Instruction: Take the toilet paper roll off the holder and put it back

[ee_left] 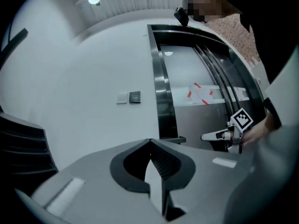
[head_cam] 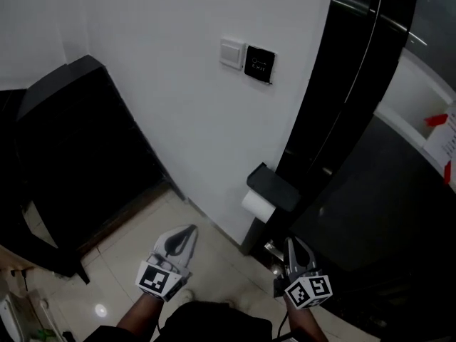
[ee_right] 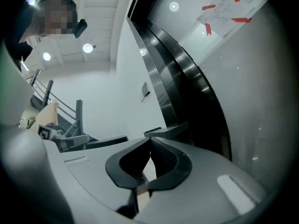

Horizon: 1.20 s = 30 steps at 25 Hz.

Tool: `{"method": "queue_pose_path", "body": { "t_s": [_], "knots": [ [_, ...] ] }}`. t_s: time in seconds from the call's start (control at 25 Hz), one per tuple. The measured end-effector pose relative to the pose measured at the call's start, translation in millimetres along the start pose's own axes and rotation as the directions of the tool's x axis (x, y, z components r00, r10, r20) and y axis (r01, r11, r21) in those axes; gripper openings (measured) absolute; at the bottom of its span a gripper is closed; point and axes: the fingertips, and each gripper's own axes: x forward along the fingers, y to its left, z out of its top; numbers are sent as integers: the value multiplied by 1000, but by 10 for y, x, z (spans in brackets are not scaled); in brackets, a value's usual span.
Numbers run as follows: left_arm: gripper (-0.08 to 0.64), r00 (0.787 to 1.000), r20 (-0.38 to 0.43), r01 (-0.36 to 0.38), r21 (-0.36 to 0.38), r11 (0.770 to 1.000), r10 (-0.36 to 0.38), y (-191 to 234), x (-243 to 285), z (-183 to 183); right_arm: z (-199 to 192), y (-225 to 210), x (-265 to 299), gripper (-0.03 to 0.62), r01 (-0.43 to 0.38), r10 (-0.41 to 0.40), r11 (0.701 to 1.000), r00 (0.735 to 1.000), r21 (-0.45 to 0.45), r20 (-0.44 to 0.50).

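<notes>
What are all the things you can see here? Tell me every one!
roll: one, white, on the holder
holder: one, black, low on the wall
switch: one, white, high on the wall
panel: one, black, right beside the switch
notice: one, white with red tape, far right
frame: one, glossy black, right of the wall
furniture: one, black, left; kind unclear
floor: beige tiles
marker cubes: two, black-and-white, one per gripper
left gripper: grey, lower left, shut, empty
right gripper: grey, below the holder, shut, empty
</notes>
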Motion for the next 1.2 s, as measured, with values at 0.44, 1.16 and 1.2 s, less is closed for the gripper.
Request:
{"method": "queue_pose_path", "body": {
  "t_s": [0.44, 1.16, 1.2],
  "knots": [
    [0, 987, 7, 160, 8, 987, -160, 295, 474, 52, -153, -193, 169, 14, 163, -174, 972, 983, 167, 53],
    [1, 999, -30, -14, 34, 999, 15, 965, 70, -40, -919, -512, 956, 453, 122, -230, 538, 973, 834, 5],
    [2, 999, -32, -18, 30, 999, 19, 962, 57, -26, -920, -545, 980, 453, 121, -243, 521, 970, 845, 11]
  ]
}}
